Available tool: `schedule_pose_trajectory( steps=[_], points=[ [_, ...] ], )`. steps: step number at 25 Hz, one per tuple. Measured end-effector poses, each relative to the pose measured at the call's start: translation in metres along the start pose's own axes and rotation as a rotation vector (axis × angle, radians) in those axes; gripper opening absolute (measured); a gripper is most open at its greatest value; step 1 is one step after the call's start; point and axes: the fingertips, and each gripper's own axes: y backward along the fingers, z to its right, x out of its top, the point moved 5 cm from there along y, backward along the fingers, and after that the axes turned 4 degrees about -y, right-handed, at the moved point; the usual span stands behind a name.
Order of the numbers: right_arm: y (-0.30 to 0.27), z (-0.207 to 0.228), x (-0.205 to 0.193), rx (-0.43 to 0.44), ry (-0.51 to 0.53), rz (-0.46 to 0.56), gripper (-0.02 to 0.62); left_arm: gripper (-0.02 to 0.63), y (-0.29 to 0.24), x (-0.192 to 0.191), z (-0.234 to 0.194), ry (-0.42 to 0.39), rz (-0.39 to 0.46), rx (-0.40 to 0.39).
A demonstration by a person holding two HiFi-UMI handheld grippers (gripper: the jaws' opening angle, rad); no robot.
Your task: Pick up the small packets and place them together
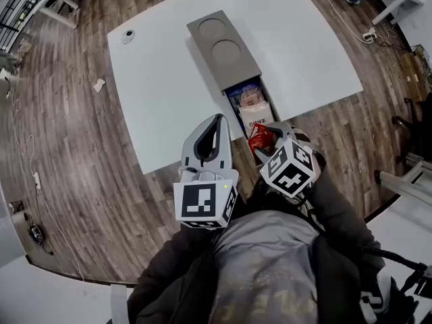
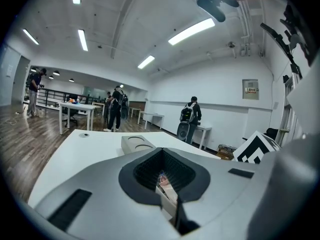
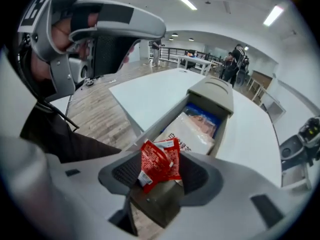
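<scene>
Right claw [image 3: 161, 174] pinching crumpled red packet [image 3: 159, 161] across its width, above near end of open grey box [image 1: 226, 52] on white table [image 1: 169, 79]; white packet [image 1: 259, 117] and blue packet [image 1: 241, 93] lie inside. Left claw [image 1: 217, 120] pressed together, empty, beside box's near end.
</scene>
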Motion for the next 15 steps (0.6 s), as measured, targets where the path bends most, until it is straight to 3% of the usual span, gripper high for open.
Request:
schedule_pose_trajectory(
  steps=[8, 15],
  points=[
    [-0.018, -0.002, 0.001, -0.011, 0.060, -0.120, 0.208, 0.002, -0.012, -0.010, -0.022, 0.030, -0.034, 0.005],
    [-0.019, -0.003, 0.001, -0.015, 0.071, -0.132, 0.181, 0.002, -0.016, -0.012, -0.026, 0.036, -0.048, -0.007]
  ],
)
